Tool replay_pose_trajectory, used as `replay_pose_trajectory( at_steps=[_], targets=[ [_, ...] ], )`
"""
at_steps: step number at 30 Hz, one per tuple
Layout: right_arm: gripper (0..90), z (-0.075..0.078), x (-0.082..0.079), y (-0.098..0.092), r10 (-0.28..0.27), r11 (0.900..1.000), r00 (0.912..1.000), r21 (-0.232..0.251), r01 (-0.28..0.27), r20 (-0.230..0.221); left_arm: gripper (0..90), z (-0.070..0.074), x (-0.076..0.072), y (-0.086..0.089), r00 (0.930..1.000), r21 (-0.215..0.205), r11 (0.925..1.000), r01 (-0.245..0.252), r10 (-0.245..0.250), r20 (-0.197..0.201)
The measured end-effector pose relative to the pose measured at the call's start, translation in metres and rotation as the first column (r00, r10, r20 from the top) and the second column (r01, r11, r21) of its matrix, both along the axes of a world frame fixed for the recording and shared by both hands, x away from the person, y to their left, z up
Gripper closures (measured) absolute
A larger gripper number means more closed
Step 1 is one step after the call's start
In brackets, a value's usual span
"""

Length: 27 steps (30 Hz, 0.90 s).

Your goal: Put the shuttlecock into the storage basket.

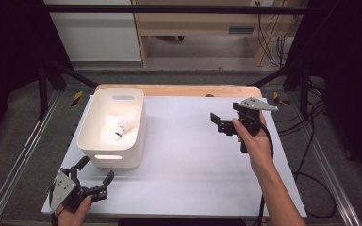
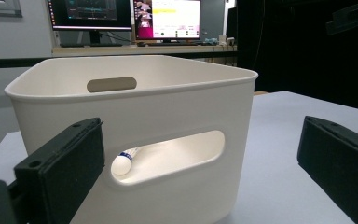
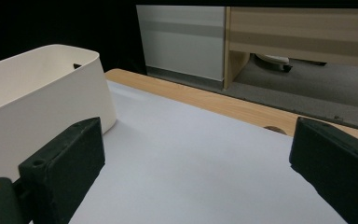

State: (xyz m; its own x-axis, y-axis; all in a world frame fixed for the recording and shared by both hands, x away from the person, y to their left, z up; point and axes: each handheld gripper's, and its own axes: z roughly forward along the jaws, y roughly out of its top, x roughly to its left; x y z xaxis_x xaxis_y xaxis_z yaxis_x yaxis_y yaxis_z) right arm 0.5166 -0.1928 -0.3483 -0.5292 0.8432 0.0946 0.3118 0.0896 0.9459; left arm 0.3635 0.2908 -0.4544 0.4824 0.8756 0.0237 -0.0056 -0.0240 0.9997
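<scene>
From above, a white rectangular plastic bin with cut-out handles [image 1: 112, 128] stands on the left half of the white-topped desk [image 1: 193, 160], and a small white shuttlecock [image 1: 124, 128] lies inside on its floor, cork end toward the person and long axis running roughly near to far. The left tool [image 1: 94, 174] waits just off the bin's near wall, jaws spread wide and empty, clearly the closer of the two. The right tool [image 1: 216, 121], also spread wide and empty, hovers well apart across open desk.

Along the left tool's jaws, the bin's near wall [image 2: 135, 140] rises directly ahead, the shuttlecock's cork tip [image 2: 121, 164] visible through the handle slot; reaching it looks to mean going over the rim.

Along the right tool's jaws, the bin [image 3: 42, 107] sits off to the left, bare desk [image 3: 191, 163] ahead and the wooden back edge [image 3: 205, 100] beyond.
</scene>
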Motion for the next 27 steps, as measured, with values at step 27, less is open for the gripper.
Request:
replay_pose_trajectory(
  at_steps=[27],
  targets=[
    [3.4,-0.016,-0.034,-0.039,-0.043,0.999,0.9972,0.006,0.042,0.062,0.6,0.0,0.0,-0.002,1.0,0.004,1.0,0.004,-0.004,0.001]
  ],
)
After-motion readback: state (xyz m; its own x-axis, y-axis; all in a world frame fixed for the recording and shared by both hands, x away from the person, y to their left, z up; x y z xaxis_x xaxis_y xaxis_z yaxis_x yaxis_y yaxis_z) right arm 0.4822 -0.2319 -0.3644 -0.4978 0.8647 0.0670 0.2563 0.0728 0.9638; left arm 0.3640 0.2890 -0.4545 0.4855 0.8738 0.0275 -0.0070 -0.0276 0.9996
